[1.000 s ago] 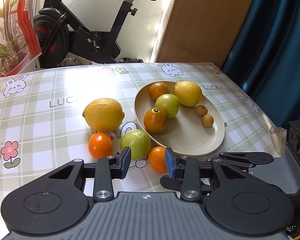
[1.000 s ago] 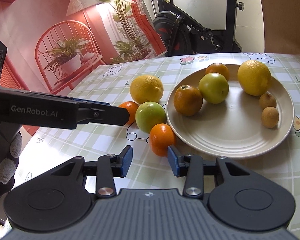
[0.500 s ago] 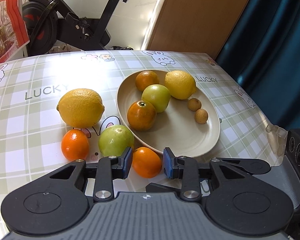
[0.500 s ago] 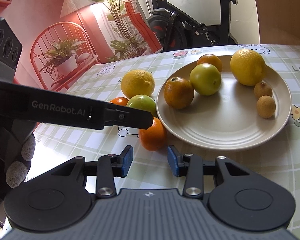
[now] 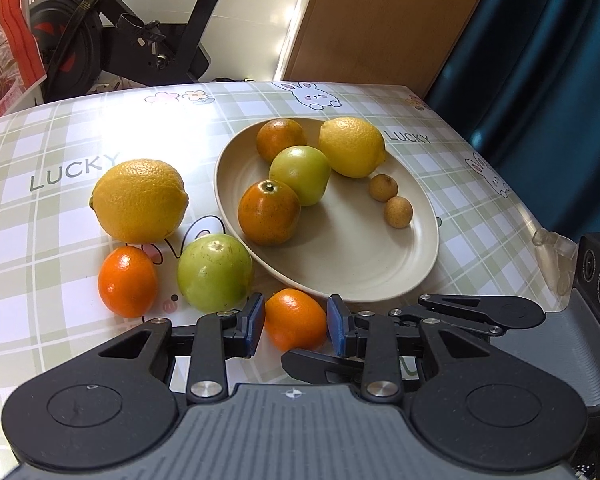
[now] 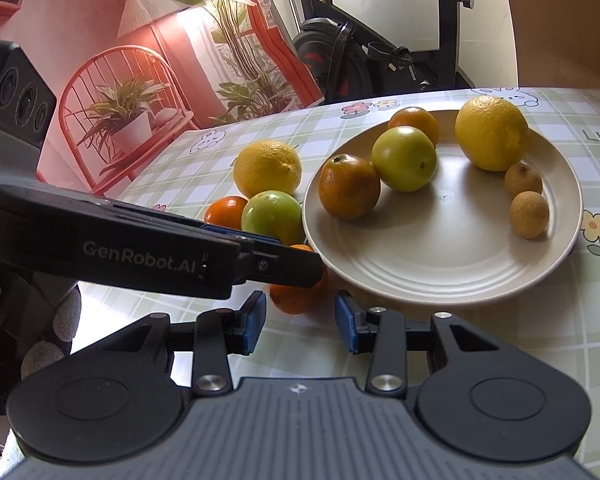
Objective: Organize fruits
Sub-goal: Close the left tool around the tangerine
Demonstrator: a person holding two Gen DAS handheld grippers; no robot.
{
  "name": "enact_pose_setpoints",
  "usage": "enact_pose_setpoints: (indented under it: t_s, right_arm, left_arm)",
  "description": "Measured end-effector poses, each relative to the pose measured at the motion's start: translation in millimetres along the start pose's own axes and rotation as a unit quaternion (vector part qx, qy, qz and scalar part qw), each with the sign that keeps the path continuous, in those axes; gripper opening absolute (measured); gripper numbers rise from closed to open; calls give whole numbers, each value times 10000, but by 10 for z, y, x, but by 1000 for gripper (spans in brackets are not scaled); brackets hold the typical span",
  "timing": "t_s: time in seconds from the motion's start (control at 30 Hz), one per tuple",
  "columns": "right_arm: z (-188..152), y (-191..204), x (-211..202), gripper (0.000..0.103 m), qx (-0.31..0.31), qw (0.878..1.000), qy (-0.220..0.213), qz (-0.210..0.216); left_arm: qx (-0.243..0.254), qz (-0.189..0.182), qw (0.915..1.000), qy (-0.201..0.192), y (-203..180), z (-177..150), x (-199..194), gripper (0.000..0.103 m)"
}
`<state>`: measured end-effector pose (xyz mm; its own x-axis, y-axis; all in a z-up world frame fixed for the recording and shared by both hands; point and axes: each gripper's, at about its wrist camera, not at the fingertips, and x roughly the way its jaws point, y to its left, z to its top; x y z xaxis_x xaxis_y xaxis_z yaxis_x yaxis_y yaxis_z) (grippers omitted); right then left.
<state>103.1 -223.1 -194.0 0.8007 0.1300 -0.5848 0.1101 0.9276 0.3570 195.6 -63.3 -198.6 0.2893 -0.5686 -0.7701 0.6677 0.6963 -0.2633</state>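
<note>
Where plate (image 5: 400,280) rim ends: small orange (image 5: 295,319) btwn left claw (image 5: 296,325) pads.

Right wrist view: left hand-held gripper (image 6: 300,268) crosses from 9 o'clock and hides most of the near orange (image 6: 296,300); only its lower part and a top sliver show. Contact of the pads with it cannot be told here. Small orange (image 6: 226,210) half hidden behind the same finger. Left wrist view: near orange (image 5: 296,318) bottom covered by a black finger of the right hand-held gripper (image 5: 320,364). Desk (image 5: 60,216) cut off at 9 o'clock.
</note>
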Motion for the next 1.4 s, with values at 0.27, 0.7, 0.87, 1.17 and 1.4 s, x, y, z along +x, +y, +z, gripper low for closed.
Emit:
enact_pose_setpoints:
  t_s: [0.27, 0.7, 0.87, 1.17, 1.4]
  right_arm:
    - [-25, -16, -33, 38, 27, 10000, -23, 8]
    - [-54, -37, -63, 37, 40, 10000, -86, 28]
    - [-66, -41, -78, 37, 60, 9999, -87, 58]
    - [-43, -15, -194, 37, 52, 9995, -252, 159]
    - [-93, -29, -174, 37, 27, 9998, -144, 169]
  left_arm:
    - [100, -56, 9999, 42, -74, -51, 5, 36]
    - [23, 0, 10000, 43, -105, -108, 34, 38]
    - [-110, 28, 9999, -51, -122, -163, -10, 38]
    - [-19, 135, 9997, -187, -219, -118, -177, 34]
    - [-15, 189, 9998, 23, -237, -168, -88, 34]
